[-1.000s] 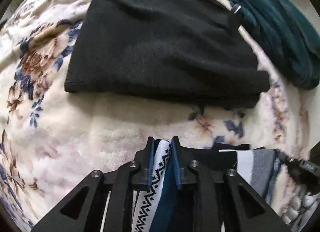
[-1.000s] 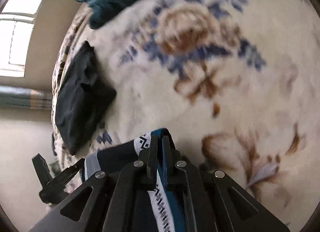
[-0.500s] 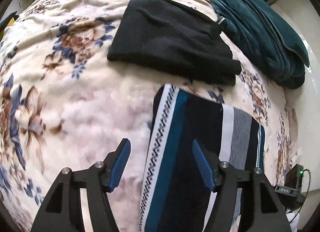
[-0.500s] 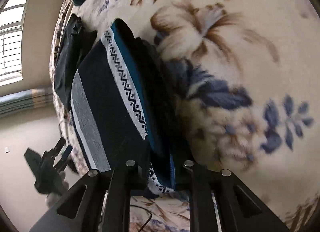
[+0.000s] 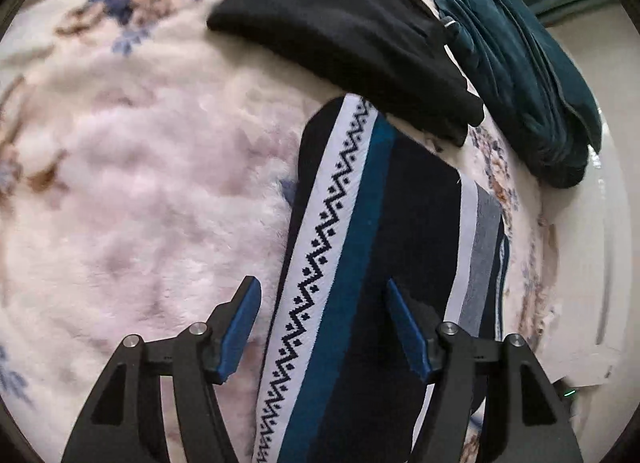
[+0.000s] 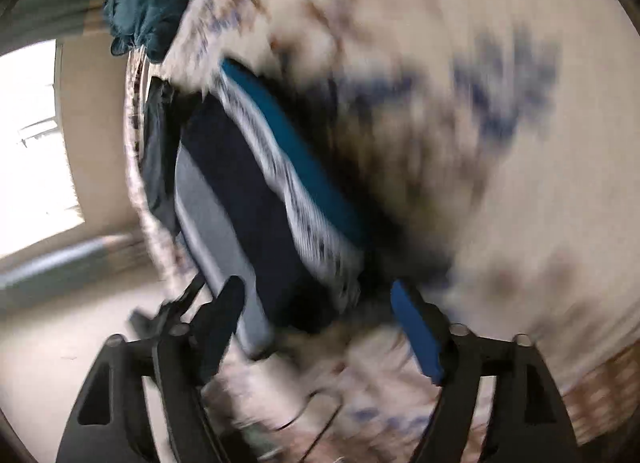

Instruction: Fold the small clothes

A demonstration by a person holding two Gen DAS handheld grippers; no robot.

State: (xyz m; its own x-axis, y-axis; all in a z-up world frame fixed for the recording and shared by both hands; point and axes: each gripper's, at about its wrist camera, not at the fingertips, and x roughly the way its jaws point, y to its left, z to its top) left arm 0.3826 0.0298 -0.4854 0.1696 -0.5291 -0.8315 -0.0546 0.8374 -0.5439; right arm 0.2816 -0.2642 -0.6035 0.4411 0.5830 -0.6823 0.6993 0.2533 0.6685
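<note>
A folded striped garment (image 5: 372, 263), navy with a white zigzag band, a teal stripe and a grey stripe, lies flat on the floral blanket (image 5: 140, 203). My left gripper (image 5: 322, 291) hangs open above its near end, blue pads apart and not touching the cloth. In the blurred right wrist view the same garment (image 6: 256, 199) lies ahead. My right gripper (image 6: 316, 291) is opening wide, with the garment's corner between the fingers but not pressed by them.
A folded black garment (image 5: 348, 27) lies just beyond the striped one, touching its far end. A dark teal garment (image 5: 520, 63) is heaped at the blanket's far right edge. The bed's edge and the floor (image 6: 60, 335) show at the left of the right wrist view.
Both grippers let go of the striped garment, the left one first and the right one only now. The garment now lies folded on the blanket and both grippers have drawn back from it.
</note>
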